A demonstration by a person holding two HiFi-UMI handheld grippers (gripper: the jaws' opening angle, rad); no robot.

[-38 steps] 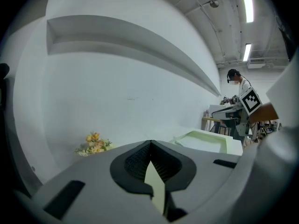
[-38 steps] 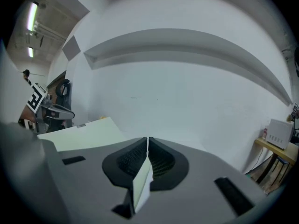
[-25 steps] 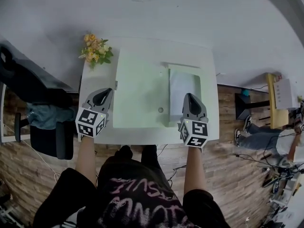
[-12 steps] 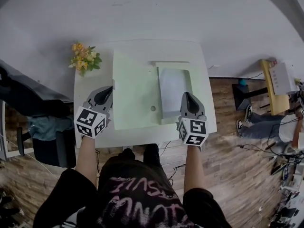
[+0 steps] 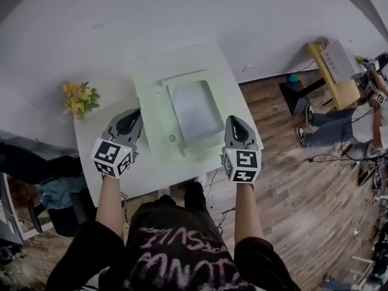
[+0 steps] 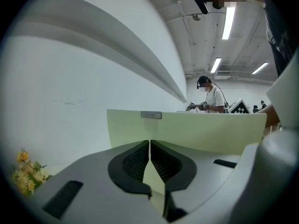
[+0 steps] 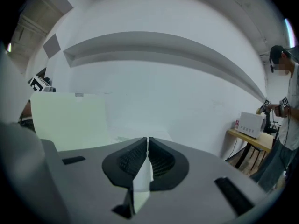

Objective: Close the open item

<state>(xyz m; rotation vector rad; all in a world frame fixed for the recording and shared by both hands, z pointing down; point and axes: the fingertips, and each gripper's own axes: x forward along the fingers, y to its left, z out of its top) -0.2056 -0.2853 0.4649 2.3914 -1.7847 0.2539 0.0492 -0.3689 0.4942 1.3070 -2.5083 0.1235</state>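
A pale green document case (image 5: 154, 111) lies open on the white table (image 5: 109, 93), its paler inner tray (image 5: 194, 109) to the right and a small snap button (image 5: 172, 138) near the front. In the left gripper view its cover (image 6: 196, 129) rises upright ahead with a small label. My left gripper (image 5: 136, 114) hovers at the case's left front edge, jaws shut and empty (image 6: 149, 143). My right gripper (image 5: 234, 122) sits off the case's right front corner, also shut on nothing (image 7: 147, 140). The green cover (image 7: 70, 118) shows at the left of the right gripper view.
A bunch of yellow flowers (image 5: 77, 97) stands on the table's left end. Right of the table are a wooden floor, a yellow side table with a white box (image 5: 336, 59) and a seated person (image 5: 364, 114). A dark chair (image 5: 30, 162) is at the left.
The head view has swung, so the table and case now sit further left and turned. Both grippers stay shut at the case's front corners, the right one nearer the table's edge.
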